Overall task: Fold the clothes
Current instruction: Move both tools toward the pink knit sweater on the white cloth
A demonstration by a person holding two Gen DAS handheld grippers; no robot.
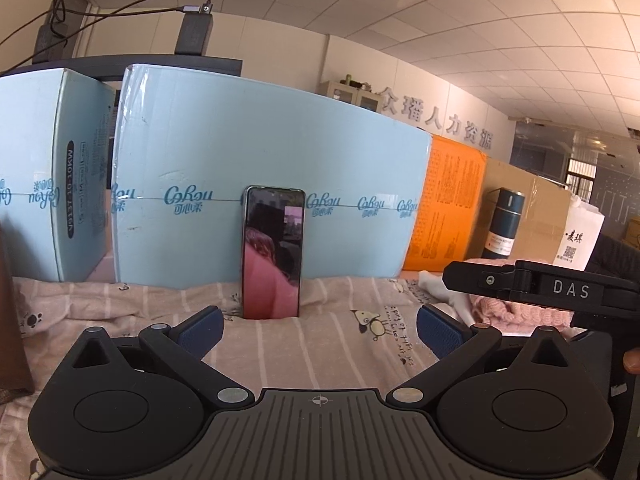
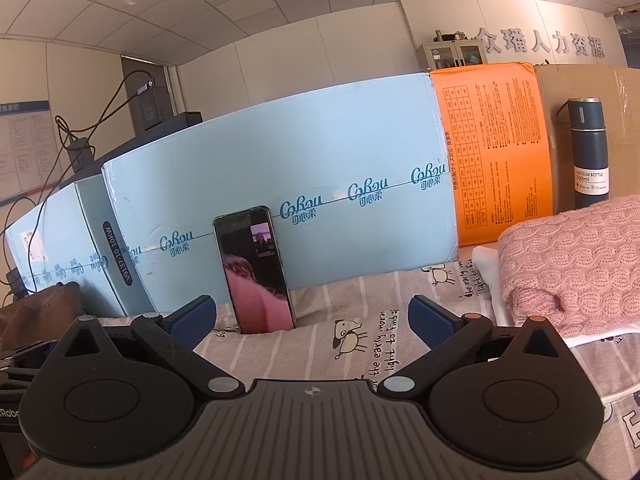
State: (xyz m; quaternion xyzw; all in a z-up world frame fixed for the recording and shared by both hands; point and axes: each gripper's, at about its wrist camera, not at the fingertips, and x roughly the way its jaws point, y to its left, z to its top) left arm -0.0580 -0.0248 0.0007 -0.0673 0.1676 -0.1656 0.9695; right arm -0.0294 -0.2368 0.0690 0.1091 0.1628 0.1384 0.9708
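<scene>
A phone (image 2: 256,268) stands on the bedsheet (image 2: 360,344), leaning against the long box (image 2: 280,184) behind it. Right of it lies a knitted sweater (image 2: 576,264), with a vacuum bottle (image 2: 590,152) behind the sweater.

Open stretch of striped sheet (image 2: 304,344) ahead of both grippers, lower centre of each view. Blocked at mid-frame by an upright phone (image 2: 256,270) leaning on a pale blue box (image 2: 280,184). Walled off behind, left to right, by that box, an orange box (image 2: 496,152) and a brown carton (image 2: 580,92). Crowded at right by a pink knitted sweater (image 2: 576,264) over white cloth, with a dark flask (image 2: 590,152) standing behind. Brown bag (image 2: 40,312) at lower left edge.
</scene>
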